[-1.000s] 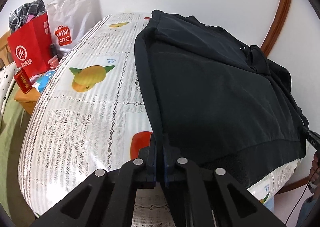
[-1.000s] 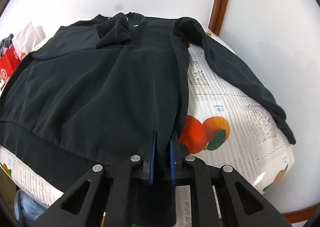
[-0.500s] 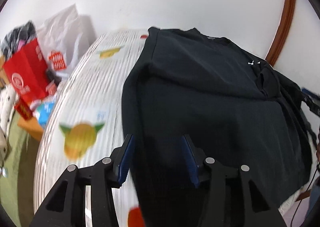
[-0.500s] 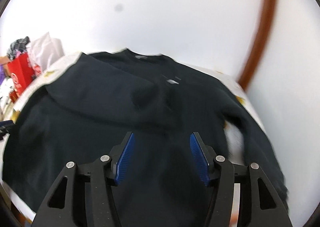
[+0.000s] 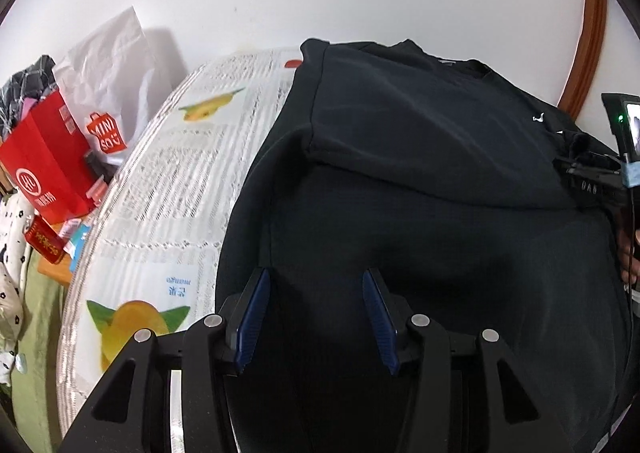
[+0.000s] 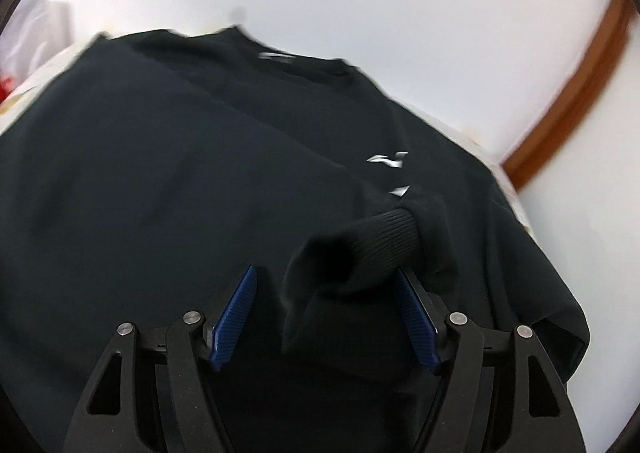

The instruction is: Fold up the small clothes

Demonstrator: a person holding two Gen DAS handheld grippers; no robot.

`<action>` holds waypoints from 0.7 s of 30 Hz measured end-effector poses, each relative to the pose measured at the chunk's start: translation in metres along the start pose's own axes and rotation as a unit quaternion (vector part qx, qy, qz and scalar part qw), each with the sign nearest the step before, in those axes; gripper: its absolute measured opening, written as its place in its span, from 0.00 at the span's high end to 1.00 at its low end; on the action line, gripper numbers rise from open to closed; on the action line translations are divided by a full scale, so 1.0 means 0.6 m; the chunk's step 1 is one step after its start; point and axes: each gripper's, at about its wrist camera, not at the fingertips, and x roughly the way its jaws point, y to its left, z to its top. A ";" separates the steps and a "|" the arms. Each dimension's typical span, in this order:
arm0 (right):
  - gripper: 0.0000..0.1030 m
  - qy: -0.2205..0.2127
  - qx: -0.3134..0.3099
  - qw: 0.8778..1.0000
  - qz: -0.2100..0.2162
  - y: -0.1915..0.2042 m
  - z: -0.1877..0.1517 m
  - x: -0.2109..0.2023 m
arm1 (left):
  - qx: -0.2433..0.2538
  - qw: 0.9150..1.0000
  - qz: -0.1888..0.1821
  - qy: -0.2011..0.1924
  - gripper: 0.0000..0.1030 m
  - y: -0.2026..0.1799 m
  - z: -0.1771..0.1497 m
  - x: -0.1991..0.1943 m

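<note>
The black sweatshirt (image 5: 420, 181) lies on the bed (image 5: 168, 181), one sleeve crossing its chest and the ribbed cuff (image 6: 384, 237) near the logo. By my reading the fold is partly done, with further folds left. Left gripper (image 5: 316, 317) and right gripper (image 6: 326, 317) both gape wide, holding nothing.

Both grippers (image 5: 316, 317) (image 6: 326, 319): black frames, silver screws, ribbed blue jaws.
</note>
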 end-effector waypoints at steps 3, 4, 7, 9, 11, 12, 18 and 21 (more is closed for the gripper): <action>0.72 0.006 0.007 1.000 0.011 -0.027 -0.004 0.005 | -0.005 1.000 -0.007 -0.002 0.55 0.005 -0.001 0.000; 0.74 0.002 0.005 1.000 0.015 -0.038 -0.006 -0.001 | -0.005 1.000 -0.007 -0.002 0.55 0.006 -0.002 0.000; 0.76 -0.021 0.010 1.000 -0.007 -0.089 -0.010 -0.036 | -0.002 1.000 -0.008 -0.003 0.54 0.006 -0.003 0.001; 0.76 -0.023 0.032 0.999 -0.030 -0.141 -0.012 -0.047 | -0.001 1.000 -0.010 -0.004 0.54 0.006 -0.004 0.000; 0.76 -0.008 0.051 0.997 -0.054 -0.182 -0.017 -0.044 | -0.004 1.000 -0.012 -0.004 0.54 0.008 -0.003 -0.002; 0.76 0.003 0.062 0.995 -0.072 -0.205 -0.022 -0.041 | -0.005 1.000 -0.013 -0.004 0.54 0.010 -0.004 -0.003; 0.76 0.015 0.079 0.994 -0.078 -0.230 -0.029 -0.064 | -0.015 1.000 -0.017 -0.003 0.54 0.023 0.004 -0.014; 0.75 -0.015 0.061 0.997 -0.051 -0.192 0.006 -0.083 | -0.013 1.000 0.001 -0.008 0.54 0.030 0.016 -0.020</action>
